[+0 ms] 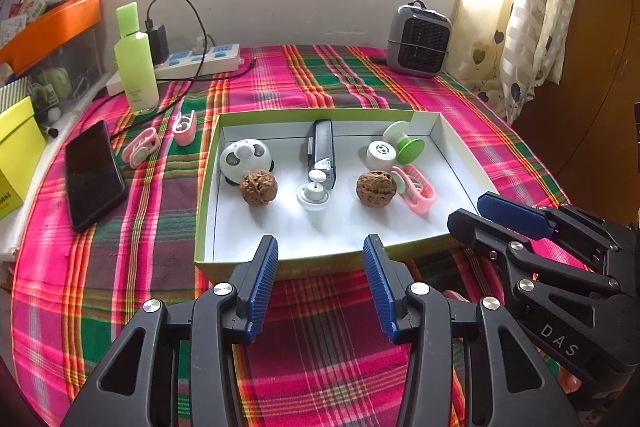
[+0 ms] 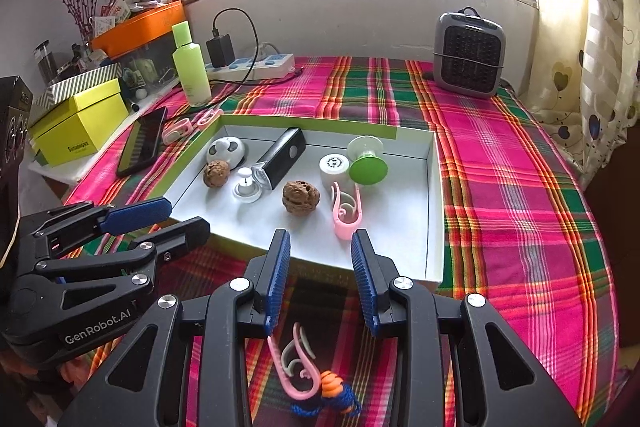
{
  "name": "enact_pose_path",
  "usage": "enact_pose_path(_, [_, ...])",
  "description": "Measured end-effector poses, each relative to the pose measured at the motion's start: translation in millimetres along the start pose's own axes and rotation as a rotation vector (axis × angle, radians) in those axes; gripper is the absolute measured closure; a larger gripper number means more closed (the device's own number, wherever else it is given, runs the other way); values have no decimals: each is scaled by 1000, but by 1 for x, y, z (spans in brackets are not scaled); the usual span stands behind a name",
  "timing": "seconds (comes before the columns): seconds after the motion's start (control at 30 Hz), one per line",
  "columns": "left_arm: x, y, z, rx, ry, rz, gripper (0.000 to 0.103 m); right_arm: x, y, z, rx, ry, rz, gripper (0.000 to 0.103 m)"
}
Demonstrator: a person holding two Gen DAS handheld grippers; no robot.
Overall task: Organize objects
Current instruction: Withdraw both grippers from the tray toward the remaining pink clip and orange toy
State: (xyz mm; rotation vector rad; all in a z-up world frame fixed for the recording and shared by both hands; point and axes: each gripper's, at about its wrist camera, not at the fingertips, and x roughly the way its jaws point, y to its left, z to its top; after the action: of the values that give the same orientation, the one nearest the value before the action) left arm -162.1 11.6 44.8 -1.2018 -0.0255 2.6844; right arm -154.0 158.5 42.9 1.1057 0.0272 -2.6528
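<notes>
The pink plastic cable clip lies on the plaid-covered table just under the empty, open jaws of the right gripper, its long axis pointing forward; the left gripper, open too, is farther

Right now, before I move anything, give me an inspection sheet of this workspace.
Surface: plaid cloth over the table.
Job's things: white tray holds two walnuts, a panda gadget, a black device, a green spool, a white cap and a pink clip. Three more pink clips lie outside.
Clutter: phone, green bottle, heater, yellow box.
Grippers: left gripper open; right gripper open; both empty.
Cables: charger lead at the power strip.
Surroundings: window, curtain, wooden cabinet.
</notes>
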Motion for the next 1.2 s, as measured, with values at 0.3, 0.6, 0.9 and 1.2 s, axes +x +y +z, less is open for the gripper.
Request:
enact_pose_path(0.3, [-16, -7, -12, 10, -22, 0, 60, -14, 4, -11, 3, -14, -6, 70])
enact_pose_path(0.6, [-26, -9, -28, 4, -18, -26, 60, -29, 2, -29, 6, -19, -7, 70])
enact_pose_path(0.9, [-33, -13, -43, -3, -5, -49, 60, -42, -2, -47, -2, -20, -21, 61])
enact_pose_path(1.2, [-31, -28, -54, 17, 22, -89, 60, -50, -11, -65, 12, -14, -24, 60])
